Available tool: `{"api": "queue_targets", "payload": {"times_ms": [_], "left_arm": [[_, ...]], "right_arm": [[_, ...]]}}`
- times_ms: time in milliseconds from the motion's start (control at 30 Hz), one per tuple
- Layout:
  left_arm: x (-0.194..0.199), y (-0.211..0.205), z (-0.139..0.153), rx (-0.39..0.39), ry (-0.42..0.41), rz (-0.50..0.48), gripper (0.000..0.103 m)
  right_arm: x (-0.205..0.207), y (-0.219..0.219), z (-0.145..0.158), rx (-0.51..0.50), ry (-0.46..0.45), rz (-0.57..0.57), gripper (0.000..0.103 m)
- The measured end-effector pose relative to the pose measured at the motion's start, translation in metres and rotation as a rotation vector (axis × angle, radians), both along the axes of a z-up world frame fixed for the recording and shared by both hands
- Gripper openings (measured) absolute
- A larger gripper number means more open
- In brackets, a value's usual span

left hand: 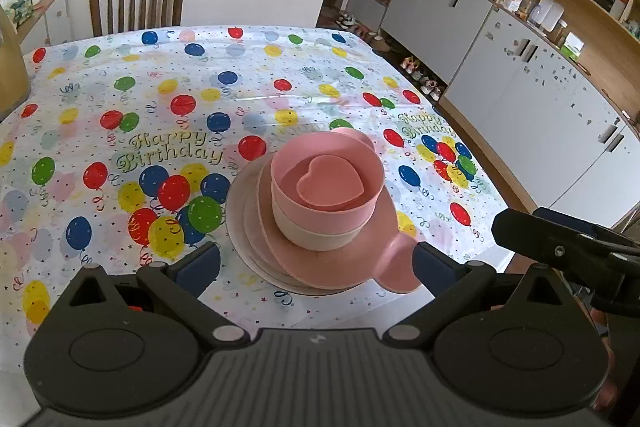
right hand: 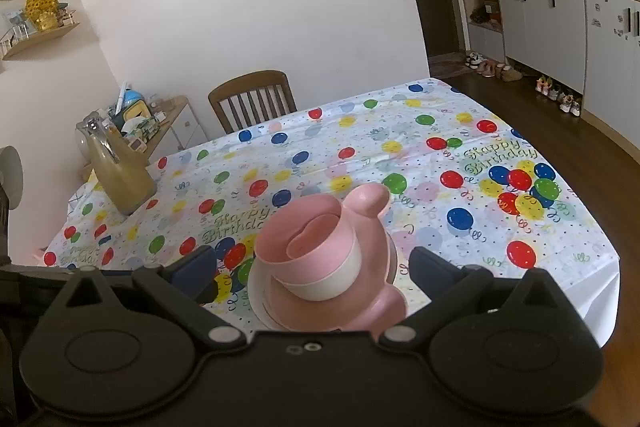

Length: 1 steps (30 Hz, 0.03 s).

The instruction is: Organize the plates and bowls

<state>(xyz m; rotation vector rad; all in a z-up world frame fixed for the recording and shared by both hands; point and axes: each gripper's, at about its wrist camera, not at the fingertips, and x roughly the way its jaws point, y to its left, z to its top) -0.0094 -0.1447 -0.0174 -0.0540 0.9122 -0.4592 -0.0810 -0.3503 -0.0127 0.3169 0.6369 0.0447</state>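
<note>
Both tongs held apart and empty: our left tongs w/ fingers either side of the stack's near edge, not touching it; our right tongs likewise spread wide around the same stack, no grip on anything. The right tool's black tip also pokes in at the right of the left view.

Task looks near done, in our judgement. All dishes we can see sit in one stack on the surface, near its front edge, toward the right. Bottom up: cream plate, pale pink plate, pink eared plate w/ two round ears, cream bowl, pink bowl, small heart dish nested inside. No loose dishes elsewhere on the surface. Left to do: perhaps square up the plates, which are fanned off-centre, leftward in the left view.

Dishes look like matte, smooth plastic or similar, rims rounded, bowls straight-walled. Cloth is glossy thin plastic sheet, balloon print, "Happy Birthday" lettering, creased in places. A tan jug stands far left; wooden chair beyond.
</note>
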Motion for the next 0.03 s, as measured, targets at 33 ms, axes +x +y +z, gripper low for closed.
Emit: {"api": "queue_targets", "payload": {"times_ms": [33], "left_arm": [[0.0003, -0.0007, -0.0004, -0.001, 0.0, -0.003, 0.103]], "right_arm": [[-0.0001, -0.0001, -0.0003, 0.0, 0.0, -0.001, 0.103]]}}
